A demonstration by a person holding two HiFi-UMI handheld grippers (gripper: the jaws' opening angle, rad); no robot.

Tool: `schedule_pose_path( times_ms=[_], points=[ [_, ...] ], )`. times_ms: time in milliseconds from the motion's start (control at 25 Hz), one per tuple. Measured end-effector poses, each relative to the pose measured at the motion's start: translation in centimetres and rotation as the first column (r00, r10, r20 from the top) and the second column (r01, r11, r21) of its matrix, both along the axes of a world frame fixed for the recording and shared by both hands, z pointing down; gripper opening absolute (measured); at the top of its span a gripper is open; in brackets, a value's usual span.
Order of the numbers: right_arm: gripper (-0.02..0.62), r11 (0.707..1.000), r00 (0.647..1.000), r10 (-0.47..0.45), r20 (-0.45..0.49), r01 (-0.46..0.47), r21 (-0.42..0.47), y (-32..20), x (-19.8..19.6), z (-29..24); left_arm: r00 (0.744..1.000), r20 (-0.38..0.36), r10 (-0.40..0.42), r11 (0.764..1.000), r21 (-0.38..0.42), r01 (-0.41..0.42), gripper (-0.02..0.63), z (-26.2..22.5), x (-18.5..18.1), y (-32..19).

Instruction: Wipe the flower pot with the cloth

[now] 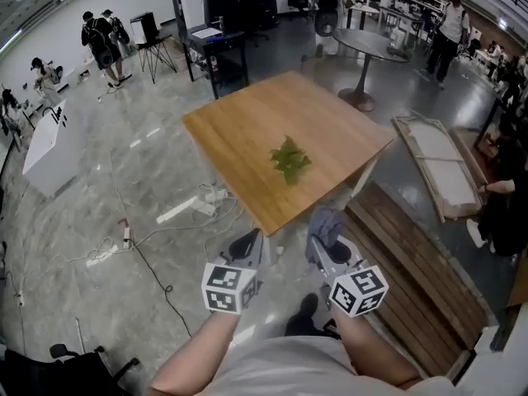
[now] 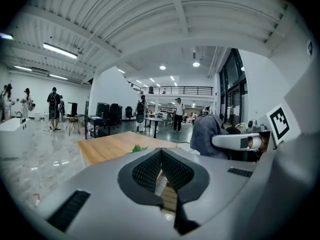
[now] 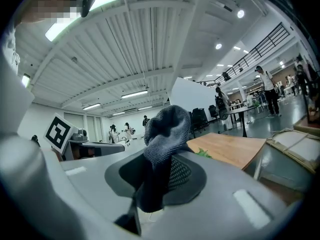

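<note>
A small green plant stands near the middle of the square wooden table; from above only its leaves show, and its pot is hidden under them. My right gripper hovers off the table's near corner, shut on a grey cloth that bunches up above the jaws. My left gripper is beside it, shut with nothing between its pads. Both are short of the table and well apart from the plant.
A slatted wooden platform lies to the right of the table, with a framed panel leaning beyond it. Cables and a power strip trail on the floor at left. A round table, desks and several people stand farther off.
</note>
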State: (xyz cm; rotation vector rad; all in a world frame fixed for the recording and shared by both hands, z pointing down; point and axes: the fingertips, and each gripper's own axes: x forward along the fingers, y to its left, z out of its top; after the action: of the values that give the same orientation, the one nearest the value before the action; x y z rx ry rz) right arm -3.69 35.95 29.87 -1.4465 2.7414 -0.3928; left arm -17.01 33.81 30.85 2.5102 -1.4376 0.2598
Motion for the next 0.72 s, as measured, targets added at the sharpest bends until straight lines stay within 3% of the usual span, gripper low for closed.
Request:
schedule_pose_path(
  times_ms=[320,720],
  points=[
    [0.068,0.995,0.997,-0.08,0.008,0.081,-0.051,-14.2,6.3,2.0,0.995,0.005,-0.1,0.987,-0.123,0.1,0.006,4.4,5.3,-13.7],
    [0.067,0.992,0.996,-0.09,0.024,0.091,-0.087,-25.1,11.9,3.9,0.989,0.034,-0.146,0.973,-0.178,0.15,0.008,6.4,9.1,-24.6]
  ],
)
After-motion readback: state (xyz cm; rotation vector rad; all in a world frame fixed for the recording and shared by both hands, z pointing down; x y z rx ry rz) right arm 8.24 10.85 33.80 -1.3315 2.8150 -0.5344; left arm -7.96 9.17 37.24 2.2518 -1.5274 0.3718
